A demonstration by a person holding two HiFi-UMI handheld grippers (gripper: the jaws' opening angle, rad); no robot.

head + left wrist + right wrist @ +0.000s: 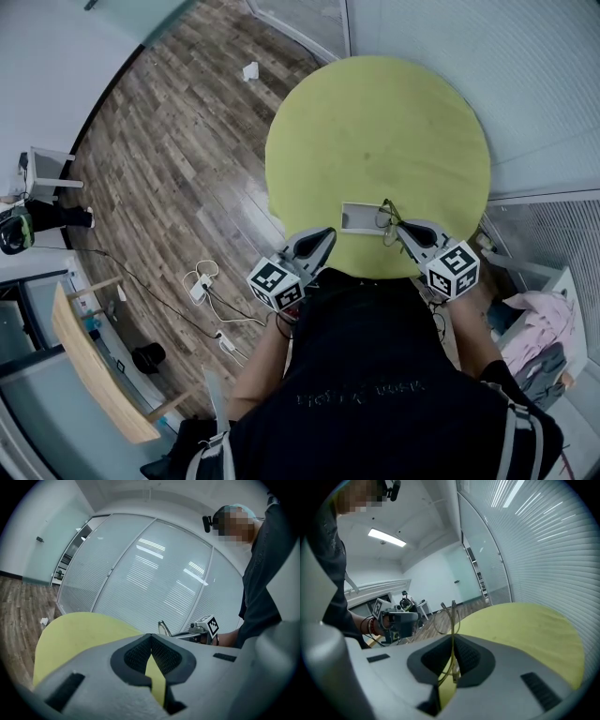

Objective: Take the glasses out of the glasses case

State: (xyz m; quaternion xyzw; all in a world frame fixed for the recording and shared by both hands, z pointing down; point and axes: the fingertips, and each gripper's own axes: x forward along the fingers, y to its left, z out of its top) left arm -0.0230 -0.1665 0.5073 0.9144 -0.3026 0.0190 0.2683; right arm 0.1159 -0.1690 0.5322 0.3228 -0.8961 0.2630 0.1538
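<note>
A pale, open glasses case lies near the front edge of the round yellow-green table. Thin wire-framed glasses hang just right of the case, clear of it, with my right gripper shut on them. In the right gripper view the glasses stand edge-on between the jaws of the right gripper. My left gripper hovers by the case's left end. In its own view the left gripper is shut with nothing in it, and the glasses show beyond it.
The table's front edge is right against the person's body. A power strip and cables lie on the wooden floor at left, near a wooden bench. Glass walls stand behind the table. Clothes are piled at right.
</note>
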